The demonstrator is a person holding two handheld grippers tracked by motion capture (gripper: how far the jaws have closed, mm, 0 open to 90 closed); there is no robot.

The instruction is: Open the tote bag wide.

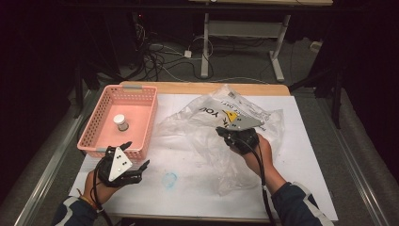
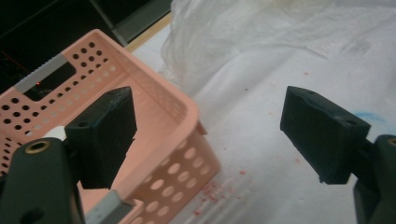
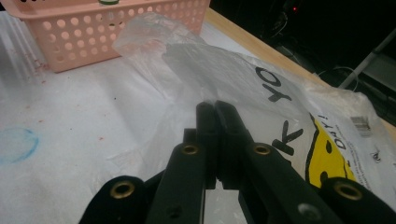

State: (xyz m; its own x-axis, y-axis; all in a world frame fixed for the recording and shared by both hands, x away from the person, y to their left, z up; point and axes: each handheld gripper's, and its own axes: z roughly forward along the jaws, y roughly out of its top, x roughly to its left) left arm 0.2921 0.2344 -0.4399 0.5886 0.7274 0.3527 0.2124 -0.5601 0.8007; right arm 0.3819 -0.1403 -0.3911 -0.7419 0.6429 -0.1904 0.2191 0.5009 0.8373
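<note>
A thin clear plastic bag [image 1: 207, 136] with black letters and a yellow face lies crumpled over the middle of the white-covered table. My right gripper [image 1: 221, 132] is shut on a fold of the bag [image 3: 219, 74], its jaws pressed together with the film pinched at their tips [image 3: 215, 106]. My left gripper [image 1: 136, 157] stands open at the front left, beside the near corner of a pink perforated basket [image 1: 141, 94]. Between its black pads [image 2: 105, 133] lie the basket's corner [image 2: 187, 121] and bare table, nothing gripped. A small white-capped jar [image 1: 120, 122] stands inside the basket.
The white sheet [image 1: 306, 155] covers the wooden table [image 1: 188, 87], with a faint blue ring mark [image 1: 169, 179] near the front. Beyond the far edge are a dark floor, cables [image 1: 155, 56] and a desk's white legs [image 1: 205, 52].
</note>
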